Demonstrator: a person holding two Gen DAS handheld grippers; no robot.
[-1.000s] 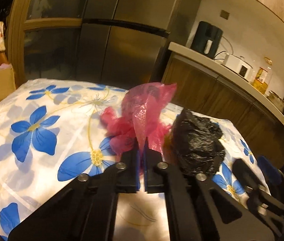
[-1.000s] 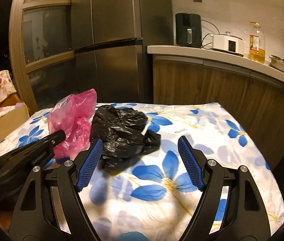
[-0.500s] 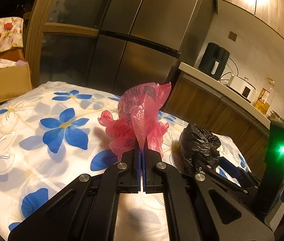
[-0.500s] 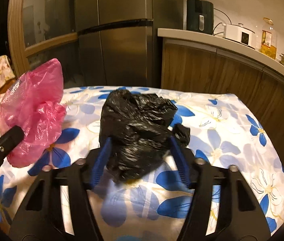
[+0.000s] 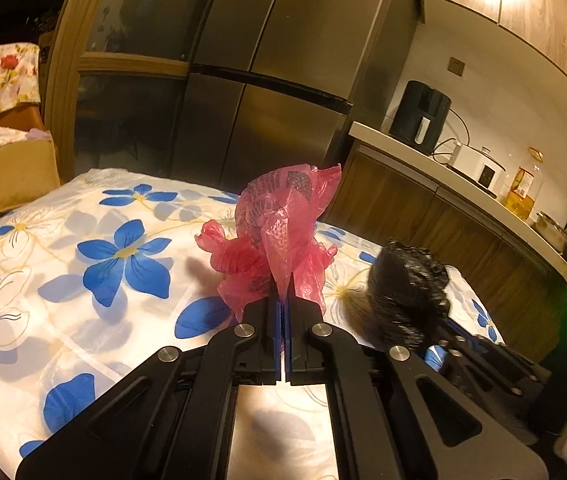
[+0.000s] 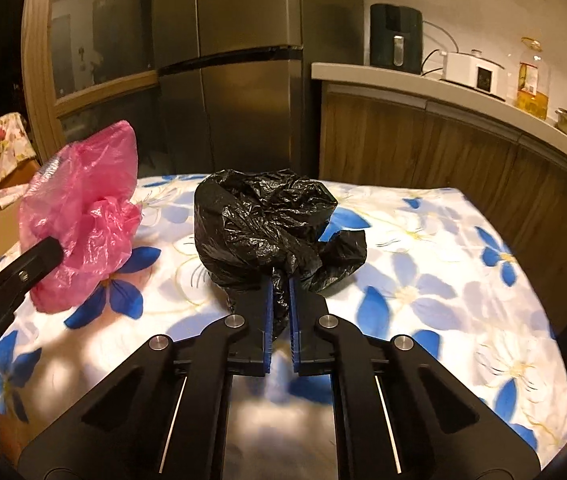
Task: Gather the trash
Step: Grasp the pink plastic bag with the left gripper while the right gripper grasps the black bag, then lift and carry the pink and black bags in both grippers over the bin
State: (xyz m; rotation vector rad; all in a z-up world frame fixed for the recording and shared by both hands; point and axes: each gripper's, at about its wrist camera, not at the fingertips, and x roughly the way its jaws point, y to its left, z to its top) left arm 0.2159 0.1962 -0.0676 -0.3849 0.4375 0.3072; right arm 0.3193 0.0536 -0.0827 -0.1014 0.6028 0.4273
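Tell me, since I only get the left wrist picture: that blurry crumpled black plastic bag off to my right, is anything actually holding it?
Observer: Yes. In the right wrist view the right gripper is closed on a fold of the crumpled black plastic bag.
Operator: Is that bag touching the thin pink plastic bag?
Observer: No. From that side a strip of the white tablecloth with blue flowers shows between the black bag and the thin pink plastic bag.
Operator: And what grips the pink one from there?
Observer: Only the left gripper's black finger shows in that view, entering from the left edge and reaching the pink bag's near side.
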